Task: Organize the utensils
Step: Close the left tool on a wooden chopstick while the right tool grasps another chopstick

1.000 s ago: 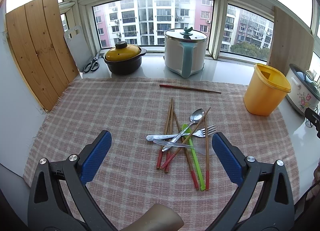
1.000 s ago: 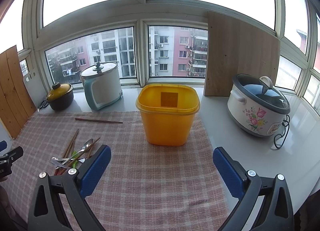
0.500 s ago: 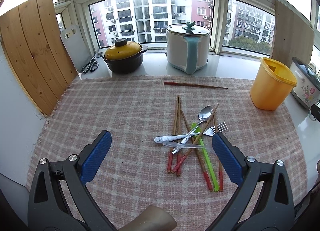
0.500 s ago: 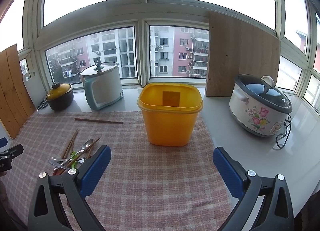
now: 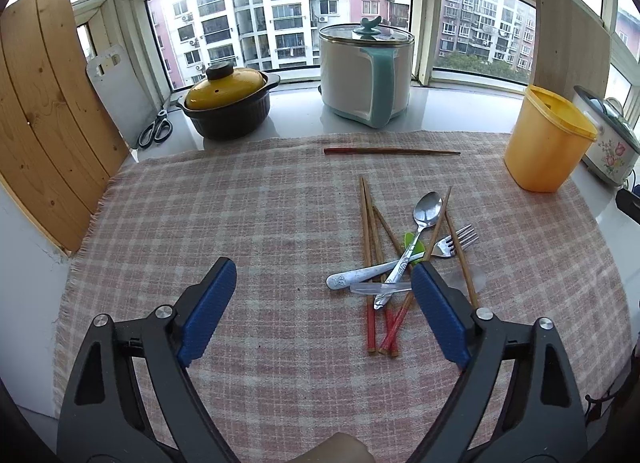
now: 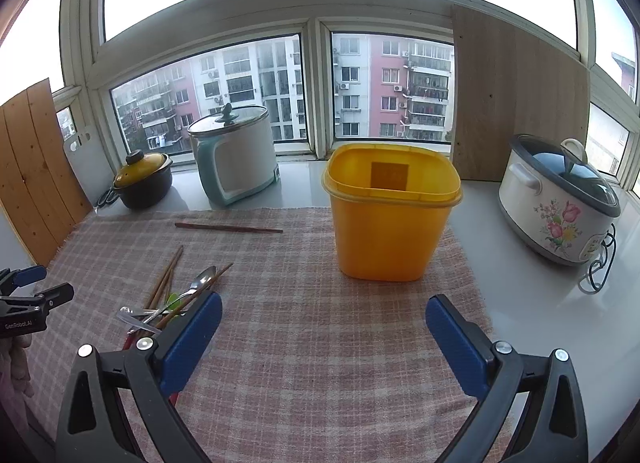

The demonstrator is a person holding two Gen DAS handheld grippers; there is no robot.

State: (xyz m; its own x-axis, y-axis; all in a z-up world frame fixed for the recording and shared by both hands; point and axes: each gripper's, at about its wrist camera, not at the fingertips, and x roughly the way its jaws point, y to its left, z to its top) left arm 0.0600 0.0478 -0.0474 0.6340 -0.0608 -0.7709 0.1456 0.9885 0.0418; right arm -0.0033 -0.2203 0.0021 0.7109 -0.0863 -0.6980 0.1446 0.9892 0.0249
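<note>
A pile of utensils lies on the plaid cloth: a metal spoon, a fork, a clear plastic spoon, a green utensil and several red-tipped wooden chopsticks. One chopstick lies apart at the back. My left gripper is open and empty, above the cloth just left of the pile. My right gripper is open and empty, in front of the yellow bin. The pile shows at the right wrist view's left.
A yellow-lidded black pot, a white and teal cooker and scissors stand along the window sill. A floral slow cooker sits at the right. Wooden boards lean at the left and right.
The left gripper has moved left and a little forward, so the pile has shifted to the right in its view. The right gripper has moved slightly closer to the yellow bin.
</note>
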